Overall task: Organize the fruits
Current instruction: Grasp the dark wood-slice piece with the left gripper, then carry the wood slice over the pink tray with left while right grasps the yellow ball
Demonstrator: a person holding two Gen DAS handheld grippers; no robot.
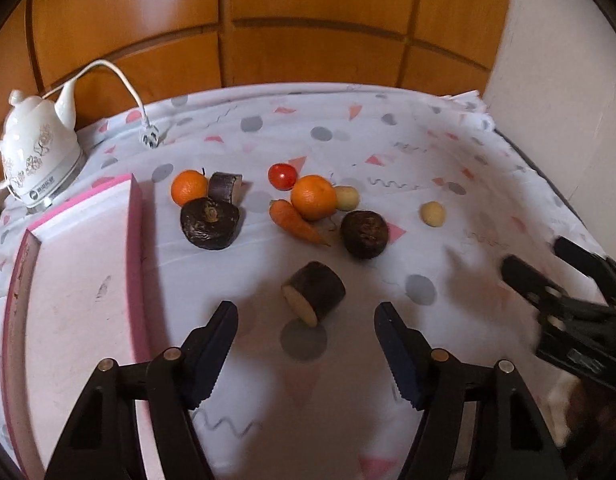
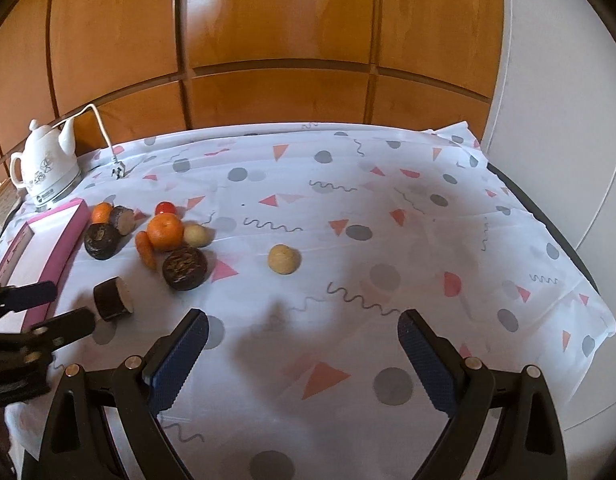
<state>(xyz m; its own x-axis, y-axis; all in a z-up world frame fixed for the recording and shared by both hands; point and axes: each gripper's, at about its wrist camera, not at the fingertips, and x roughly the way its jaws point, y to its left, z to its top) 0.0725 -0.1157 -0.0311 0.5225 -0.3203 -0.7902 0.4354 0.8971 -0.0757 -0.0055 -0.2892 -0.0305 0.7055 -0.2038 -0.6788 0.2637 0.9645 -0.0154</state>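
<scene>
Left gripper: your left gripper (image 1: 305, 316) is wide open and holds nothing; it hangs low over the surface (image 1: 448, 168), beside the pink tray.
Right gripper: your right gripper (image 2: 303, 328) is also wide open and empty, over a bare part of the cloth, well apart from the produce.
Nearest piece: a dark cut chunk (image 1: 314, 293) with a pale cut face lies just ahead of your left gripper, between the two fingertips but not touching them.
Pink tray: the pink tray (image 1: 83, 280) lies at the left side of the surface; nothing is inside the part that you can see.
Left group: one orange (image 1: 189, 187), a small dark cut piece (image 1: 225, 187) and a dark round root (image 1: 209, 224) lie close together near the tray's far corner.
Middle group: a second orange (image 1: 312, 197) touches a carrot (image 1: 295, 222) and a small potato (image 1: 346, 197); a tomato (image 1: 282, 176) lies just behind, and another dark round root (image 1: 364, 233) lies just in front.
Single potato: one more potato (image 2: 283, 259) lies alone, to the right of the middle group.
Back corner: a white kettle (image 1: 35, 152) stands at the far left, and its white cord (image 1: 125, 88) ends with the plug on the cloth.
</scene>
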